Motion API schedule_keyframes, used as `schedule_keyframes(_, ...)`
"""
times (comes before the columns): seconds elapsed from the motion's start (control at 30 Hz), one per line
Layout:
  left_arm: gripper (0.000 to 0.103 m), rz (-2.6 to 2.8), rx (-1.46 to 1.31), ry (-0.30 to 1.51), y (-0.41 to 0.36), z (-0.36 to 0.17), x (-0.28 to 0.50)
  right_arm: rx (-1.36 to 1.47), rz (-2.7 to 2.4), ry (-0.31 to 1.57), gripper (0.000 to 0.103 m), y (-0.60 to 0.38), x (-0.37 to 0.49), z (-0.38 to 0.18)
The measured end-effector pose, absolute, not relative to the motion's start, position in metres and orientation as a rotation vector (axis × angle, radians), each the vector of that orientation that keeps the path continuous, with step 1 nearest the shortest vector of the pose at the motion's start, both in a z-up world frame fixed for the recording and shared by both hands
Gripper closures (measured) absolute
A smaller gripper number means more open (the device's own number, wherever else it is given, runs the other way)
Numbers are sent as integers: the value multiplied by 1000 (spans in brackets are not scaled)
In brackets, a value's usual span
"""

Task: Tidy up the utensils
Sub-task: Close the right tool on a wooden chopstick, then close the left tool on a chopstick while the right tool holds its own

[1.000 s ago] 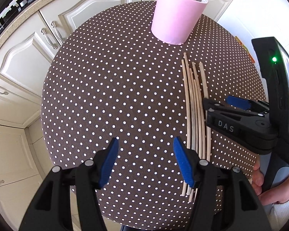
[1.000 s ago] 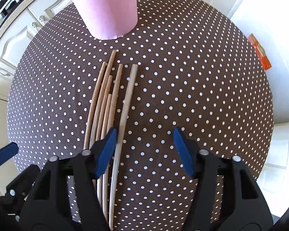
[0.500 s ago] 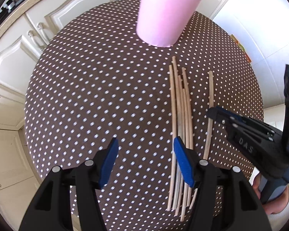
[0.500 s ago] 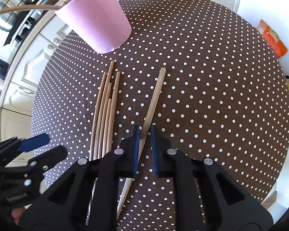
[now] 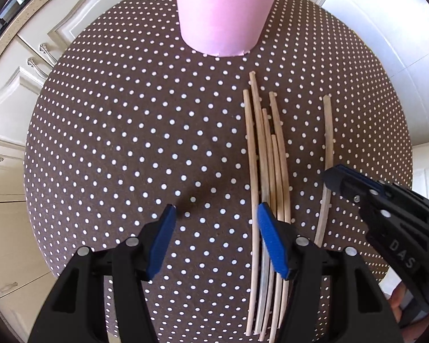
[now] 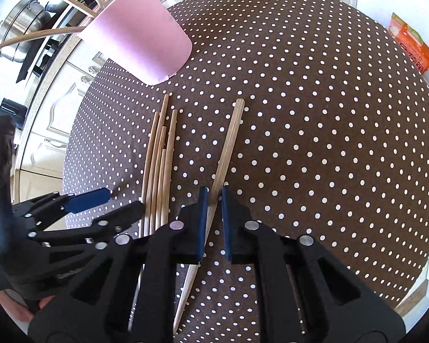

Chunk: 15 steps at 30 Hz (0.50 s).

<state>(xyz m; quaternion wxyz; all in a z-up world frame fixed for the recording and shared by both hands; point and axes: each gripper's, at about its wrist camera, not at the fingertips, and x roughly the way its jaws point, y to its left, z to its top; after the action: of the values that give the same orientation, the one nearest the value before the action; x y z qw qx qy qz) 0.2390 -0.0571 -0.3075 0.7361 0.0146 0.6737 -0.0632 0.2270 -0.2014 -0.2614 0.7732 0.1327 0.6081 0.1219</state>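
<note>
A pink cup (image 5: 224,11) holding several wooden sticks stands at the far side of the round dotted table (image 5: 128,143); it also shows in the right wrist view (image 6: 137,48). Several wooden sticks (image 5: 267,171) lie side by side on the cloth, also in the right wrist view (image 6: 158,165). My right gripper (image 6: 213,197) is shut on a single wooden stick (image 6: 228,145) pulled off to the right of the bundle; the stick (image 5: 328,148) and gripper (image 5: 333,177) show in the left wrist view. My left gripper (image 5: 216,214) is open and empty, its right finger over the bundle.
White kitchen cabinets (image 5: 20,91) stand beyond the table's left and far edges. An orange packet (image 6: 411,45) lies off the table at the right. Pots on a stove (image 6: 23,20) show far left behind the cup.
My right gripper closed on the rightmost stick and drew it away from the bundle to the right. My left gripper moved closer to the cup and the bundle.
</note>
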Motion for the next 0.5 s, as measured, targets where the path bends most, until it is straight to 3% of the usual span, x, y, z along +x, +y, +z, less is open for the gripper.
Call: schedule_keyframes(0.5,43,-19,32,1460,-86,-315,271,322,268,1319,94,-210,228,-263)
